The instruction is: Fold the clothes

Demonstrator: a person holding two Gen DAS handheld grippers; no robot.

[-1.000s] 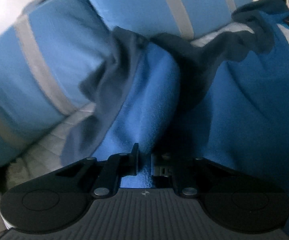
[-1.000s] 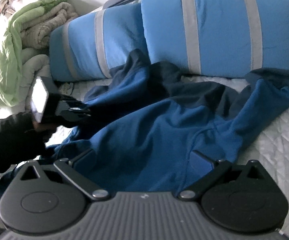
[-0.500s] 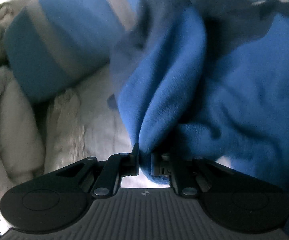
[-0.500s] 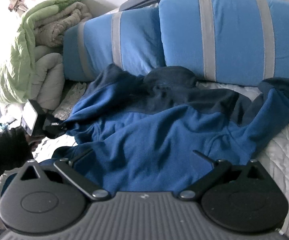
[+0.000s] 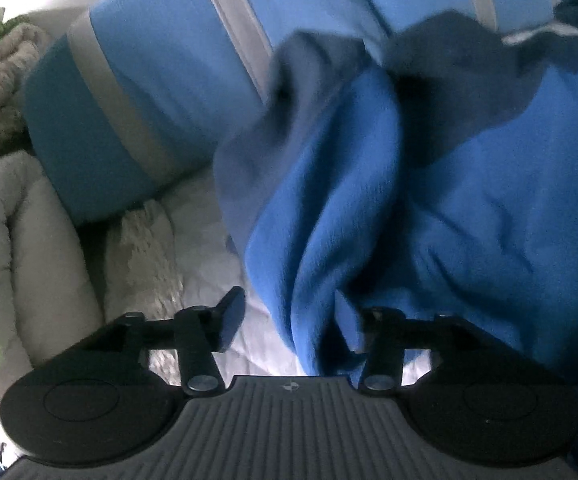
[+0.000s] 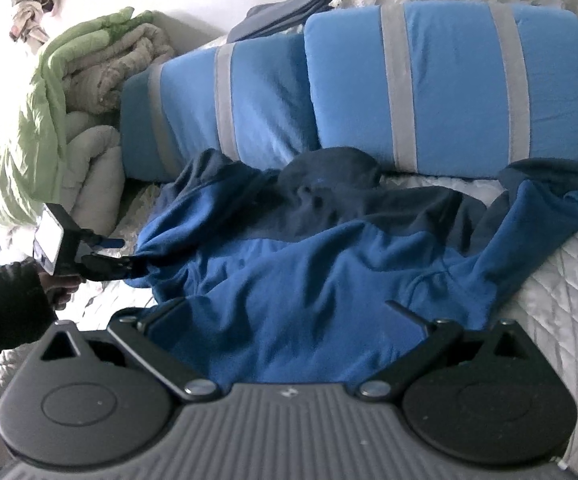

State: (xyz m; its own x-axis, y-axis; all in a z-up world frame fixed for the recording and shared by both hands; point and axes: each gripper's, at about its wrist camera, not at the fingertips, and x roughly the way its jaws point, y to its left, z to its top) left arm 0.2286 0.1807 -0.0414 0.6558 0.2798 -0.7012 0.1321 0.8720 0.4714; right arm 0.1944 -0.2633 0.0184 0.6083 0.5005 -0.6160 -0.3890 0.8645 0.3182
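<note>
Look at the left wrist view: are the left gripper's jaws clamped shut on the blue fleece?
No: the left gripper has its jaws spread apart, with the blue fleece hanging loosely between them.

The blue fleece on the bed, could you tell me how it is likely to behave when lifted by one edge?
The fleece will probably sag and trail, since it already lies in soft folds. It looks thick and fuzzy, so likely grippy rather than slippery. Its spread sleeves may drag across the quilt.

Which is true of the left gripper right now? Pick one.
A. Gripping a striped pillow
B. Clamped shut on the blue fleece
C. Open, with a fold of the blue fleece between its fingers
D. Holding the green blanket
C: the left gripper has its fingers spread apart, with a fold of the blue fleece hanging between them.
</note>
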